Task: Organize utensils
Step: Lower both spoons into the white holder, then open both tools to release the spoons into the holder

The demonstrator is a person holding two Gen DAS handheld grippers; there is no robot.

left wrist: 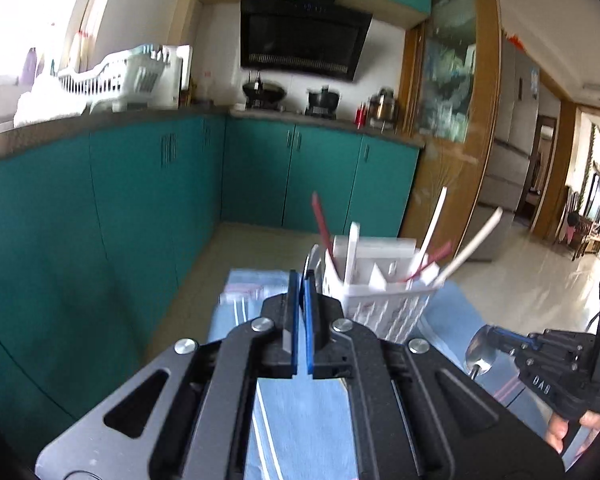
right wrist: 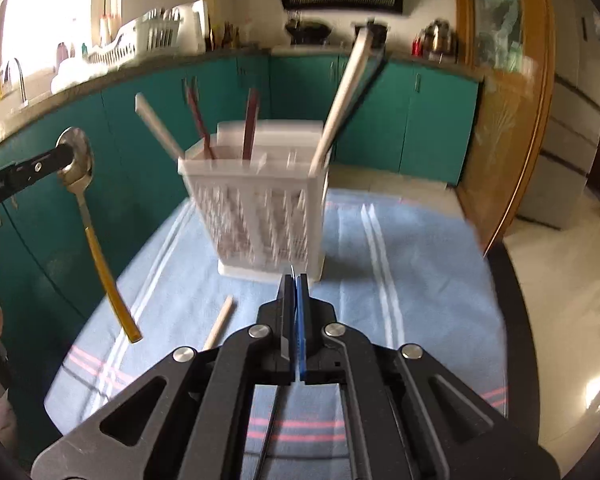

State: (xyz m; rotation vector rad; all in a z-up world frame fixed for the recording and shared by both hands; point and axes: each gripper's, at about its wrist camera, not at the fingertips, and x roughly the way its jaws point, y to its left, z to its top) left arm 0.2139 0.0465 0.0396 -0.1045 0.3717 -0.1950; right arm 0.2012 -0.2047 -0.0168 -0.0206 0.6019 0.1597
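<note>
The left gripper (left wrist: 303, 280) is seen with its blue-padded fingers pressed together on the bowl of a yellow-handled spoon (right wrist: 76, 164). In the left wrist view only the bowl's silver edge is seen past the fingertips. In the right wrist view this gripper enters from 9 o'clock, and the spoon hangs from it with the handle pointing down toward 6 o'clock, clear of the cloth.

The right gripper (right wrist: 296, 292) is likewise pinched shut. In the left wrist view it is found at 4 o'clock, clamped on the bowl of a second spoon (left wrist: 480, 350). In its own view a thin dark handle is seen running below the fingers toward 6 o'clock.

A white slotted utensil holder (right wrist: 260, 216) stands upright on a blue striped cloth (right wrist: 400, 260), at 12 o'clock of the right gripper and just beyond its tips. From the left gripper it is placed at 1 o'clock. White chopsticks (right wrist: 344, 96) and red chopsticks (right wrist: 250, 128) are held in it, leaning outward. A single pale chopstick (right wrist: 220, 322) lies on the cloth at 7 o'clock of the holder. Much of the scene is blurred.
</note>
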